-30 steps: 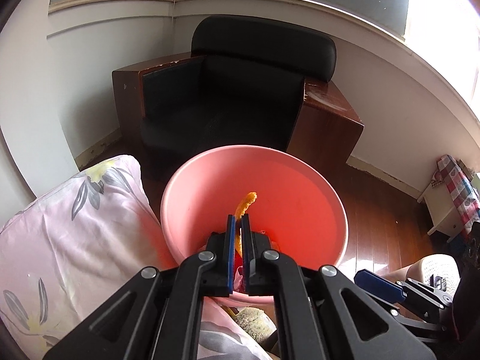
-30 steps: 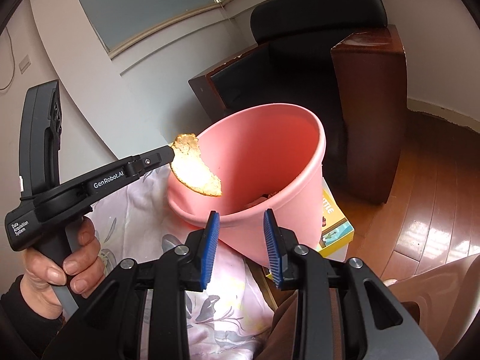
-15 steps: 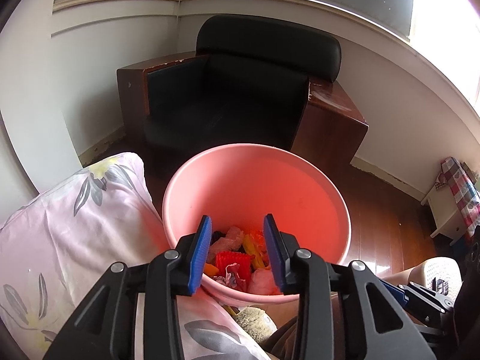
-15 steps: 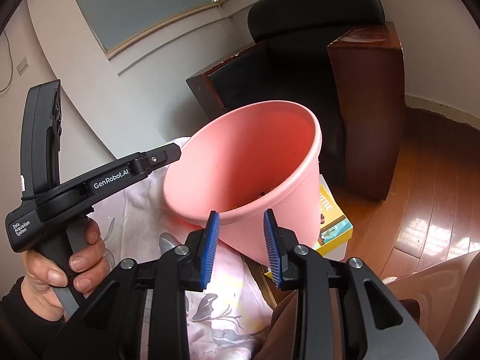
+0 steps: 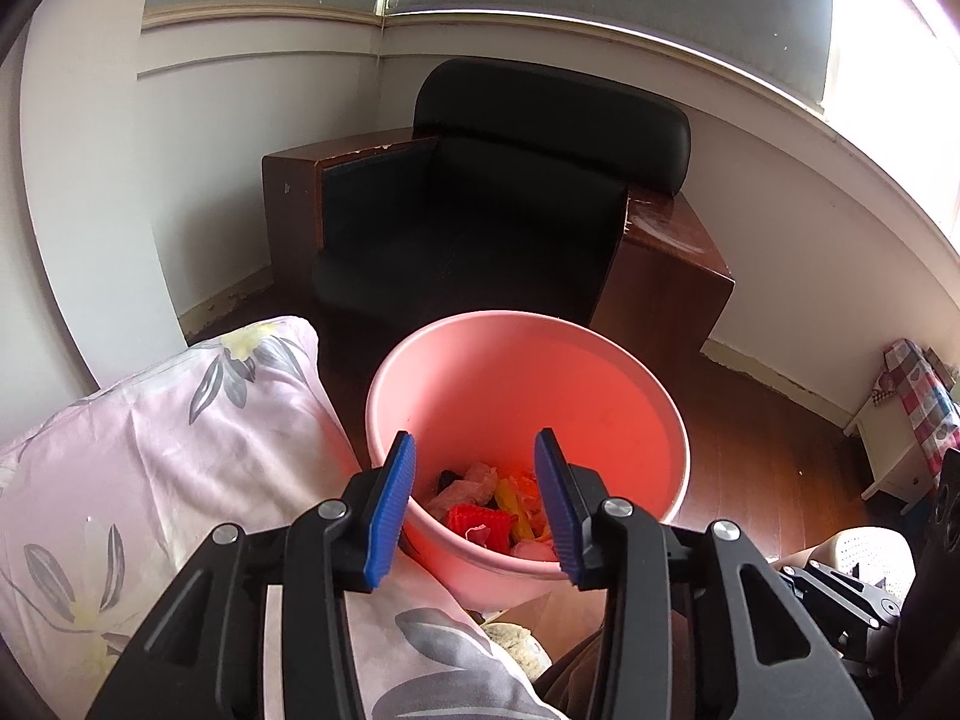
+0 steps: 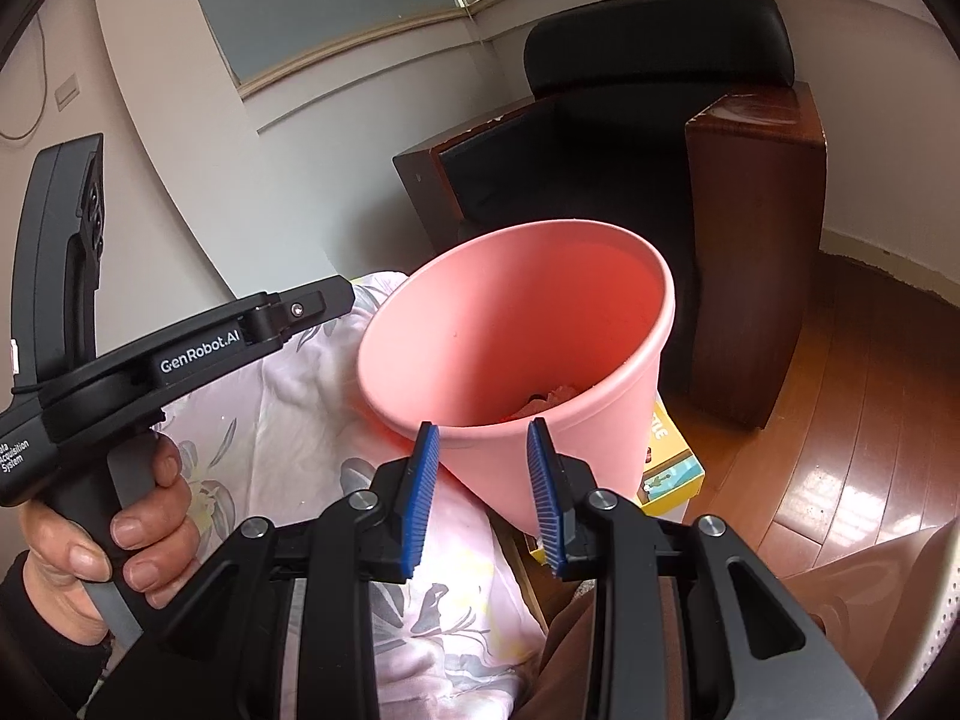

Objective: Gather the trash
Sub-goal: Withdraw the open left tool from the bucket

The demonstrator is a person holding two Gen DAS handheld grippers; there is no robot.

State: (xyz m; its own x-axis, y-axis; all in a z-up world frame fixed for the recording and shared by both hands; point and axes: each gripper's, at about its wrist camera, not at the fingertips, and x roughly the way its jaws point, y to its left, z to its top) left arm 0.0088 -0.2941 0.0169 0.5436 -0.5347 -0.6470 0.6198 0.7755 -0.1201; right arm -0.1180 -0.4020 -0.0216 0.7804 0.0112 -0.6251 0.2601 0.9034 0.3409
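We note the pink bin (image 5: pixel 624 396) directly ahead of and below the left gripper (image 5: pixel 474 504); its mouth opens up toward the tool, so anything let go here would fall straight in. The left jaws are opening, with nothing between the blue pads; past them we see collected trash (image 5: pixel 486 510) on the bin floor. The right gripper (image 6: pixel 483 498) sits just short of the bin's near wall, jaws partly apart and empty. We judge the left the nearer to the bin mouth, hanging just short of its near rim. No loose trash shows outside the bin, so the next pickup direction cannot be told. To the tool's left lies a floral pillow (image 5: pixel 150 450); beyond the bin stands a black armchair (image 5: pixel 480 210) on a dark wood floor (image 6: pixel 840 420). A yellow box (image 6: pixel 672 456) sits beneath the bin.
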